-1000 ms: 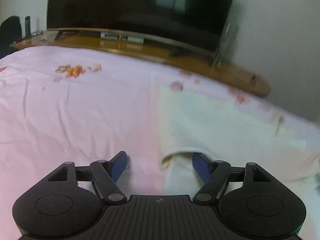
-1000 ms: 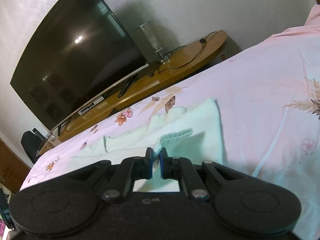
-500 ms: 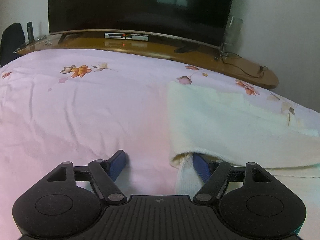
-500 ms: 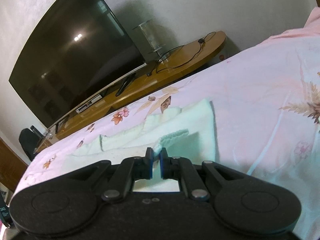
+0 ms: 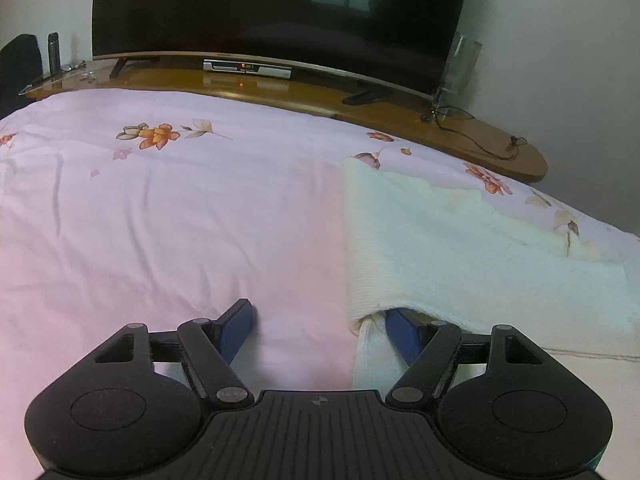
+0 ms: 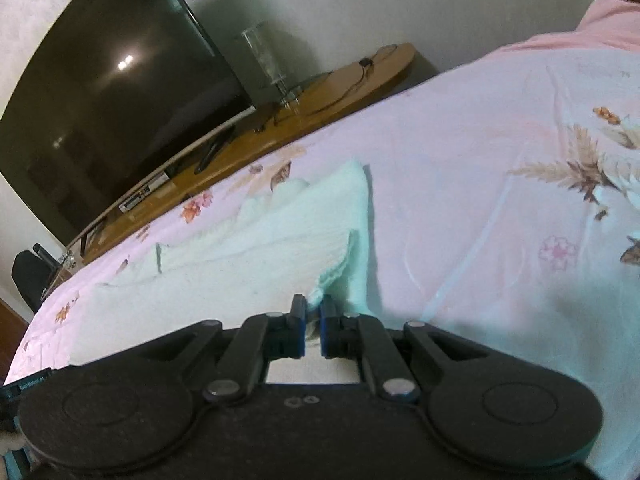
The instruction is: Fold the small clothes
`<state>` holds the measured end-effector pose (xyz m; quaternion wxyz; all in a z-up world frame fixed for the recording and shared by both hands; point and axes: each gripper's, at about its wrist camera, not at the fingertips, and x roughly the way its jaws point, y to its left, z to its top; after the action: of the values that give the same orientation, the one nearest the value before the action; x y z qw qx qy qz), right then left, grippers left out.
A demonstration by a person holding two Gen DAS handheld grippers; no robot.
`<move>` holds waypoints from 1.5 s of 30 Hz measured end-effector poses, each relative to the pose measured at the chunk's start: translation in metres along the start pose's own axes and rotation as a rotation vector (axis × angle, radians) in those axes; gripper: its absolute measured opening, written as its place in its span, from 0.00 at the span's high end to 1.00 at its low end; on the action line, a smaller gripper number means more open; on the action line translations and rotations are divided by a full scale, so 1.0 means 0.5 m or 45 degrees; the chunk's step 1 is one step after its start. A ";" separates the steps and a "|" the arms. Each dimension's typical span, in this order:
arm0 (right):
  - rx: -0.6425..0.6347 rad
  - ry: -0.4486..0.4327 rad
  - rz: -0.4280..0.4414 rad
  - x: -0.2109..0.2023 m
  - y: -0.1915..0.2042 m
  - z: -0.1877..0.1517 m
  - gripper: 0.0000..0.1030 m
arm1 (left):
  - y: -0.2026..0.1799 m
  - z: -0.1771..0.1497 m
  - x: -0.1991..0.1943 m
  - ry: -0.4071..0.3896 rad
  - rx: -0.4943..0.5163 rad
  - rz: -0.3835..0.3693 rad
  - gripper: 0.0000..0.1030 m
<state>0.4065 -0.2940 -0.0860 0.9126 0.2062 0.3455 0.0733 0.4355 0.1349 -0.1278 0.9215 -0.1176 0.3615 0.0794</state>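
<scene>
So the small pale knit garment is lying on the pink floral bedsheet, toward the right side of the bed in the left wrist view, with part of it already doubled over on itself.

The left gripper is spread wide, not clamped on anything. Its left blue pad sits down on bare sheet. The right blue pad is poked in under the near folded edge of the garment, so the fabric drapes over the top of that finger, while a narrow strip of the same knit hangs down just beside it on its inner side. Most of what's between the two pads is plain sheet, and nothing is pinched.

The right gripper is the one doing the holding. It's pinched almost completely closed on an edge of the garment, with the fabric bunching up right at the tips and fanning out away from them. The picked-up edge looks lifted a bit off the layer under it, and the rest of the garment spreads out to the far left from there across the sheet. That view is a little soft, so I can't tell exactly which edge or hem it's got.

Past the far edge of the bed there's a long wooden TV stand with a big dark TV on it.
</scene>
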 end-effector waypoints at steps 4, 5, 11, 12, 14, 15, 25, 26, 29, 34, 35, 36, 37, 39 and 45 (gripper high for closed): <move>-0.019 0.032 -0.043 0.013 -0.003 0.000 0.93 | 0.001 0.000 0.001 0.001 0.014 0.004 0.29; -0.012 0.029 -0.038 0.015 -0.002 0.001 0.93 | 0.002 0.000 0.000 0.001 0.013 0.002 0.29; -0.029 0.038 -0.035 0.017 -0.004 -0.005 0.93 | 0.009 -0.004 -0.021 0.050 0.068 0.007 0.29; -0.019 0.040 -0.029 0.015 -0.005 -0.004 0.93 | 0.019 -0.007 -0.033 0.051 0.070 0.016 0.29; -0.002 0.002 -0.030 -0.002 -0.009 0.001 0.88 | 0.036 -0.009 -0.067 -0.018 0.067 0.036 0.29; -0.010 -0.048 -0.046 -0.018 -0.007 0.004 0.82 | 0.040 -0.002 -0.079 -0.057 0.038 -0.017 0.29; -0.242 0.029 -0.110 0.058 0.060 0.015 0.94 | -0.062 0.006 0.024 0.014 0.148 -0.193 0.29; -0.259 0.055 -0.108 0.065 0.052 0.014 0.94 | -0.059 0.014 0.017 0.023 0.142 -0.194 0.30; -0.303 0.050 -0.096 0.052 0.055 0.032 0.90 | -0.052 0.055 -0.006 -0.090 0.104 -0.234 0.29; -0.337 -0.046 -0.025 0.072 0.083 0.052 0.85 | -0.080 0.122 0.061 -0.106 0.166 -0.219 0.29; -0.356 -0.044 -0.010 0.085 0.091 0.050 0.85 | -0.083 0.130 0.078 -0.104 0.169 -0.226 0.29; -0.369 -0.035 -0.008 0.096 0.096 0.047 0.85 | -0.087 0.137 0.101 -0.090 0.176 -0.246 0.29; -0.387 -0.013 -0.009 0.109 0.100 0.040 0.85 | -0.090 0.140 0.126 -0.040 0.197 -0.256 0.29; -0.444 -0.005 -0.035 0.123 0.099 0.021 0.89 | -0.093 0.133 0.155 0.002 0.253 -0.245 0.29; -0.391 -0.075 -0.037 0.087 0.085 0.038 0.84 | -0.097 0.128 0.091 -0.078 0.237 -0.246 0.29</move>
<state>0.4524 -0.2495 -0.0810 0.9441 0.0614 0.3062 0.1059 0.5215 0.1085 -0.1056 0.9425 -0.0634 0.3258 -0.0401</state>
